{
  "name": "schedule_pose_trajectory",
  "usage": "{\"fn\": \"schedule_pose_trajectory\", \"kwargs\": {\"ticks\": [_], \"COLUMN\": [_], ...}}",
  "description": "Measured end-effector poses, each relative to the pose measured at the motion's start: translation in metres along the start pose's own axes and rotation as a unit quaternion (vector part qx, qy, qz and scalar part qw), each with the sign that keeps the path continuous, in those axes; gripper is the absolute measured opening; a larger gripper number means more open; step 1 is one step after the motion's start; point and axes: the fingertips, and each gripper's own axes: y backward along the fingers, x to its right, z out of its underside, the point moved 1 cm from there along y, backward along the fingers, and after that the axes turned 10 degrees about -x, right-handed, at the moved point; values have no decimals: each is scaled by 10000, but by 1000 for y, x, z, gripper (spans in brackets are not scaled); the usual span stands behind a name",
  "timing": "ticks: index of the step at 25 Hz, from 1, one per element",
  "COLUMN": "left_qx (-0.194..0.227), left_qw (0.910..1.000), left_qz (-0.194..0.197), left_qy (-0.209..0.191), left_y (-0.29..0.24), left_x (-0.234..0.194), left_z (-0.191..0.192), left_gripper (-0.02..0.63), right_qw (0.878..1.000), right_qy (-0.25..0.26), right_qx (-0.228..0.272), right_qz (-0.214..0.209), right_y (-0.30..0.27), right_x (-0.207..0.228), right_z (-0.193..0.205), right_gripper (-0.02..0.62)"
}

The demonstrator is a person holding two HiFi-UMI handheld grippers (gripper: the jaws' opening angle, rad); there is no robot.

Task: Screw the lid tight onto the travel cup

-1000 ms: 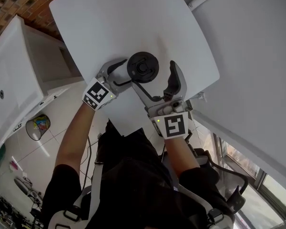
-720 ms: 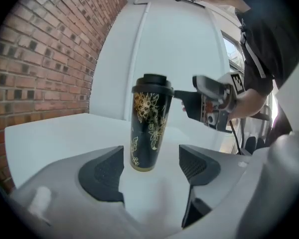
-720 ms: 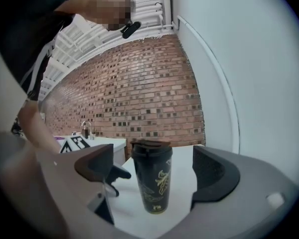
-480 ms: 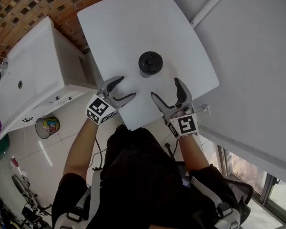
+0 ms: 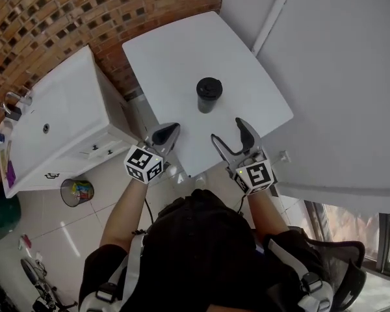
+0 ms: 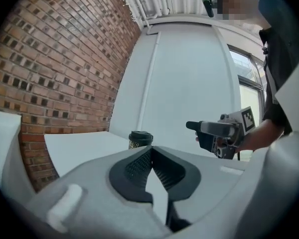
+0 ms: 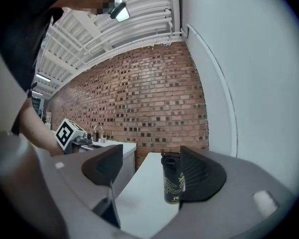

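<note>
While the cup (image 5: pixel 208 94) stands central on the tabletop (image 5: pixel 175 57), my left gripper (image 5: pixel 164 135) is clenched empty, my right gripper (image 5: pixel 229 132) closing on nothing.

Table (image 5: pixel 175 64) mostly bare, only travel cup (image 5: pixel 208 95) stood mid-table, room left all round it. Far edge hemmed by brick wall (image 5: pixel 84 12), right edge by white wall (image 5: pixel 338 77) plus pipe (image 5: pixel 270 15). Sink counter (image 5: pixel 58 129) parked off left edge, gap between. Near edge left open.
</note>
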Motion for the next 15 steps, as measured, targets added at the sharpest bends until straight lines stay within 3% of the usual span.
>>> {"fn": "schedule_pose_trajectory", "kwargs": {"ticks": [2, 6, 9, 15], "left_qx": [2, 78, 45, 147], "left_qw": [9999, 9998, 9998, 9987], "left_qz": [71, 184, 173, 401], "left_qy": [-136, -46, -59, -266], "left_y": [17, 70, 111, 171], "left_x": [7, 24, 27, 53], "left_z": [-3, 4, 14, 18], "left_gripper": [2, 2, 1, 0], "right_qw": [9998, 9994, 9987, 9976], "right_qy": [-10, -48, 67, 173], "right_qx": [71, -102, -234, -132], "right_qz": [171, 337, 453, 660], "right_y": [12, 41, 59, 107], "right_x": [-10, -55, -104, -168], "right_z": [-2, 12, 7, -6], "right_gripper": [345, 244, 19, 0]}}
